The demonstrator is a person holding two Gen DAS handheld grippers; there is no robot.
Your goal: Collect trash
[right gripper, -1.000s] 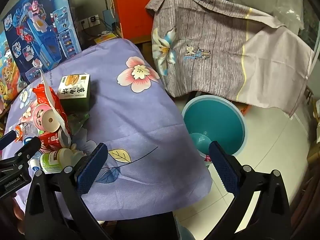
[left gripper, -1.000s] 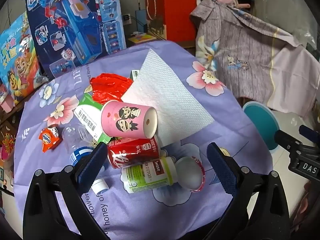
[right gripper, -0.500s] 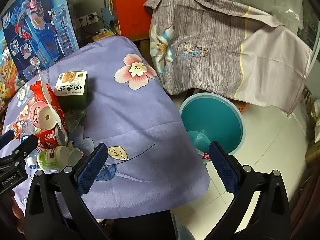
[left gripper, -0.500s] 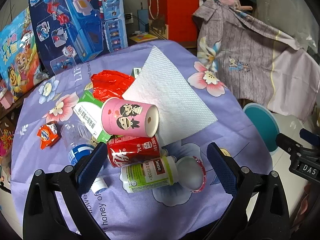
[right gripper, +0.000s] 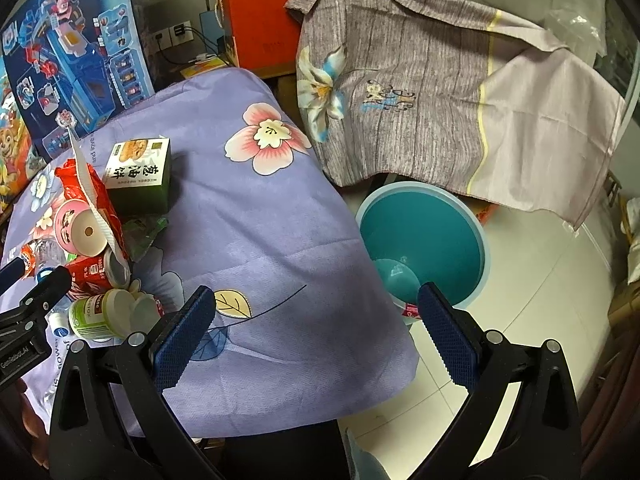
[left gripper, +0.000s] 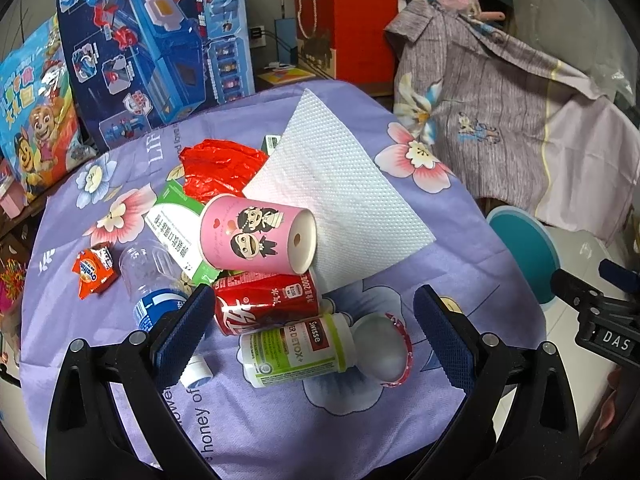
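Since a second ago, both grippers have drifted only slightly; nothing on the table has shifted. Left gripper (left gripper: 312, 332) hovers wide open and empty above the green-labelled bottle (left gripper: 294, 350), with the red can (left gripper: 268, 304) and pink cup (left gripper: 258, 234) just beyond. Right gripper (right gripper: 314, 334), likewise wide and empty, hangs over the purple tablecloth's (right gripper: 260, 240) edge beside the teal bin (right gripper: 424, 240).

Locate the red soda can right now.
In the left wrist view the red soda can lies on its side in the trash pile, under the pink paper cup and just behind the green-labelled pill bottle, near the left tool's left finger.
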